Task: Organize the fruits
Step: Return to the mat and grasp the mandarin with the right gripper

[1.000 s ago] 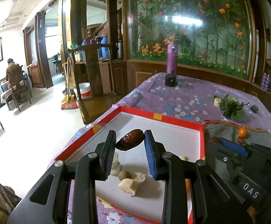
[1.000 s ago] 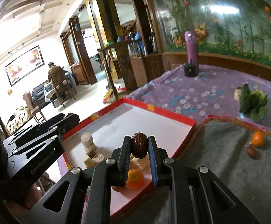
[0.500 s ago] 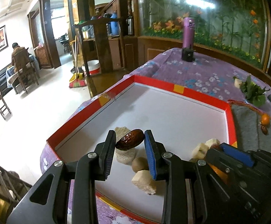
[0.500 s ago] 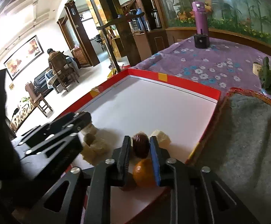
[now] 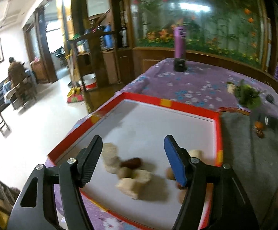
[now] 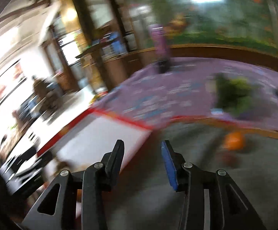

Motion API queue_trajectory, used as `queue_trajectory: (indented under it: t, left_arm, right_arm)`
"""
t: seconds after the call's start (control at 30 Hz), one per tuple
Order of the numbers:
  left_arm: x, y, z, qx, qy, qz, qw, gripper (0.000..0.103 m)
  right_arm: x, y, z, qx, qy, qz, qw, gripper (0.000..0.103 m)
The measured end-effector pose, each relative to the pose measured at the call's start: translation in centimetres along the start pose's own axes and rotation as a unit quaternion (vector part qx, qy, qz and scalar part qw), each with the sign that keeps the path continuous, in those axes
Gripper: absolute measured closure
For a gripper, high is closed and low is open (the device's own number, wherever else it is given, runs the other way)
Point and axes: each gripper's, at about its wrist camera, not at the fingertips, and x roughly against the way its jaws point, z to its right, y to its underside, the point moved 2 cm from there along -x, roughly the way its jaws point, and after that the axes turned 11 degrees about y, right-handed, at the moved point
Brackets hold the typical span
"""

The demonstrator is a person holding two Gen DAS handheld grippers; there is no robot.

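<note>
My left gripper (image 5: 133, 143) is open and empty above the near end of the red-rimmed white tray (image 5: 177, 106). A dark brown date (image 5: 131, 162) lies in the tray among pale chunks (image 5: 128, 185) and small brown fruits (image 5: 170, 173). An orange (image 5: 260, 125) and a date (image 5: 260, 134) lie on the grey mat (image 5: 250, 153). My right gripper (image 6: 142, 143) is open and empty, over the tray's right rim (image 6: 131, 123) and the grey mat (image 6: 206, 191). That view is blurred; an orange (image 6: 234, 140) shows on the mat.
A purple bottle (image 5: 179, 47) stands on a black base at the table's far end. Leafy greens (image 5: 247, 95) lie on the purple flowered cloth (image 5: 186, 84). The table's left edge drops to the floor. The left gripper's body (image 6: 20, 164) shows at the right wrist view's left.
Both grippers have opened. The left one's date now lies in the tray; the right one's date is gone from its fingers. The right gripper has swung right toward the grey mat.
</note>
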Motion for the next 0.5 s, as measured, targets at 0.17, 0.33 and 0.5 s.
queue_trajectory:
  t: [0.17,0.33,0.5]
  left_arm:
    - [0.2,-0.5,4.0,-0.035,0.039,-0.005,0.9986,0.033]
    - [-0.1,-1.1,8.0,-0.075,0.071,-0.017,0.9945,0.033]
    - [-0.7,-1.8,11.9,-0.112,0.089,-0.028,0.9893,0.033]
  right_arm:
    - [-2.7,-2.0,8.9,-0.068,0.092,-0.029,0.993,0.057]
    - [-5.6,-1.9,13.6,-0.129,0.074,-0.060,0.987,0.057]
    - [-7.3,-0.8,13.5,-0.130,0.025,-0.085,0.988,0.057]
